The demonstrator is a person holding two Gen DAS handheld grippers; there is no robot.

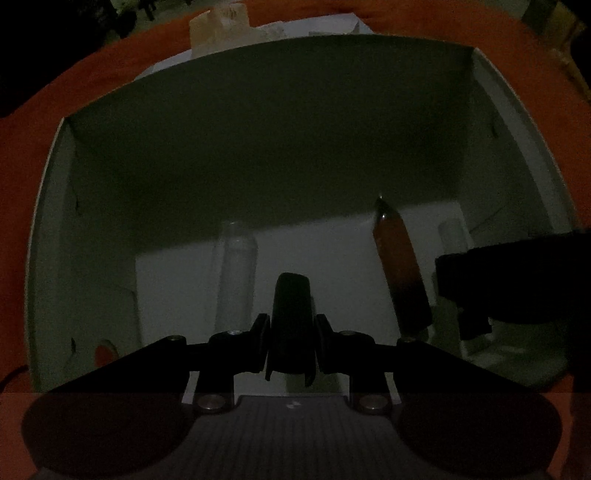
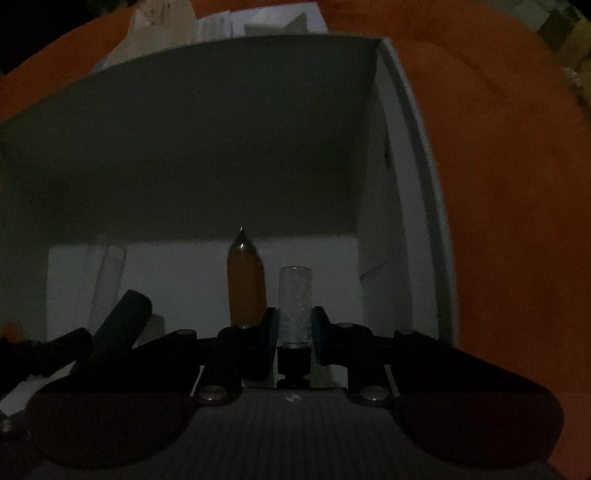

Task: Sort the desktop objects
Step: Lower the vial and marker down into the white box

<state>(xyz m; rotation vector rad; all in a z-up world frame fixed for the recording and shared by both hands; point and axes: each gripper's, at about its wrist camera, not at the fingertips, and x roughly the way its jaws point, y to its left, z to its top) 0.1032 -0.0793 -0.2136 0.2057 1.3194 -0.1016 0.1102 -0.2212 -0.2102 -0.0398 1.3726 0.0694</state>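
Note:
Both grippers reach down into a white open box (image 1: 55, 206) on an orange cloth. My left gripper (image 1: 291, 343) is shut on a black pen-like object (image 1: 291, 317) that points at the box floor. My right gripper (image 2: 294, 332) is shut on a clear-capped pen (image 2: 294, 306), held upright over the floor by the right wall (image 2: 402, 184). An orange pen (image 1: 400, 266) with a pointed tip lies in the box between the two grippers; it also shows in the right wrist view (image 2: 246, 284). A clear tube (image 1: 236, 273) lies on the floor left of the black object.
The scene is very dim. The orange cloth (image 2: 509, 184) surrounds the box. Pale boxes and papers (image 1: 221, 26) stand behind its far wall. The right gripper's black body (image 1: 517, 280) enters the left wrist view at right; the left gripper and black object (image 2: 122, 325) show at lower left.

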